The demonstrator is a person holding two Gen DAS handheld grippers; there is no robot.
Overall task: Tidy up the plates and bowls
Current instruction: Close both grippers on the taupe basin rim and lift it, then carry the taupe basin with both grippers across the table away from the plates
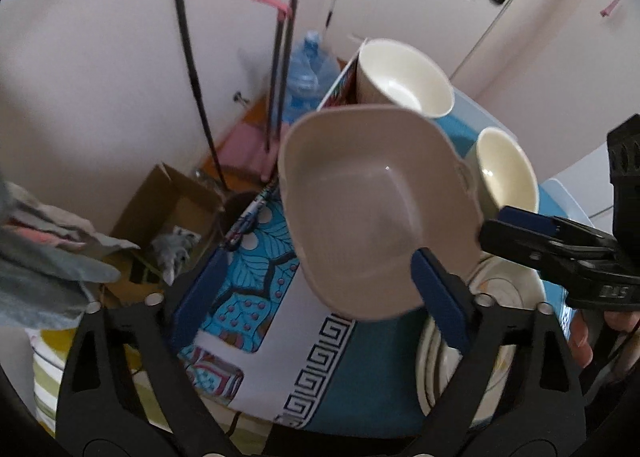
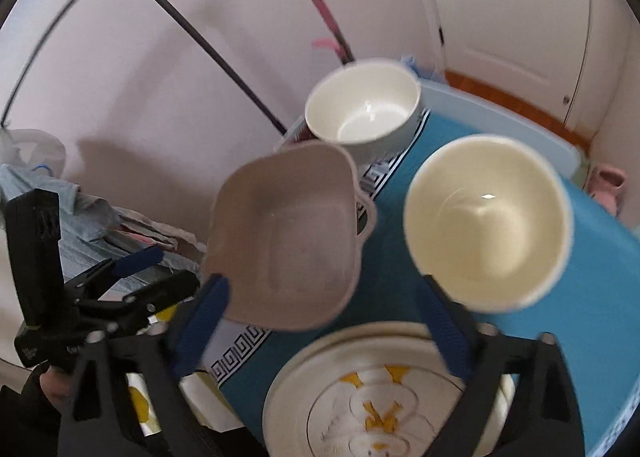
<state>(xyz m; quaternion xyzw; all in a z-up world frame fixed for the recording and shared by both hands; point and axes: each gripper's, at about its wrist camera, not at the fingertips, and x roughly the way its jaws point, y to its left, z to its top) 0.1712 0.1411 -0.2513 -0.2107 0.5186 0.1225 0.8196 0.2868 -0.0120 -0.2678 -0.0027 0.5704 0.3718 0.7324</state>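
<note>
In the left wrist view, the left gripper (image 1: 320,257) is seen with its fingers (image 1: 200,297) spread wide. A box (image 1: 172,209) is seen on the floor beyond the left finger. Between the fingers, a patterned cloth (image 1: 248,265) is spread over the table (image 1: 472,129), and above it a square bowl (image 1: 360,209) is seen tilted, its opening turned toward the camera. The bowl's lower right rim is overlapped by the right finger; whether it is touched there cannot be told. Beyond the square bowl a white bowl (image 1: 404,77) is stood upright, and beyond the right finger a cream bowl (image 1: 504,173) is stood. A stack of plates (image 1: 500,289) is partly hidden behind the right finger. Outside that finger, the right gripper (image 1: 494,225) is seen from the side, its tips just beside the square bowl's right rim. In the right wrist view, the left gripper is seen outside the left finger, pointed at the square bowl's left edge. The right gripper's own fingers are likewise spread wide, nothing being pinched between them. The square bowl is placed just inside the left finger, its lower left rim overlapped by that fingertip. The white bowl is set well beyond the fingers, the cream bowl just beyond the right finger, and the plates lie between the fingers, close to the camera.
</note>
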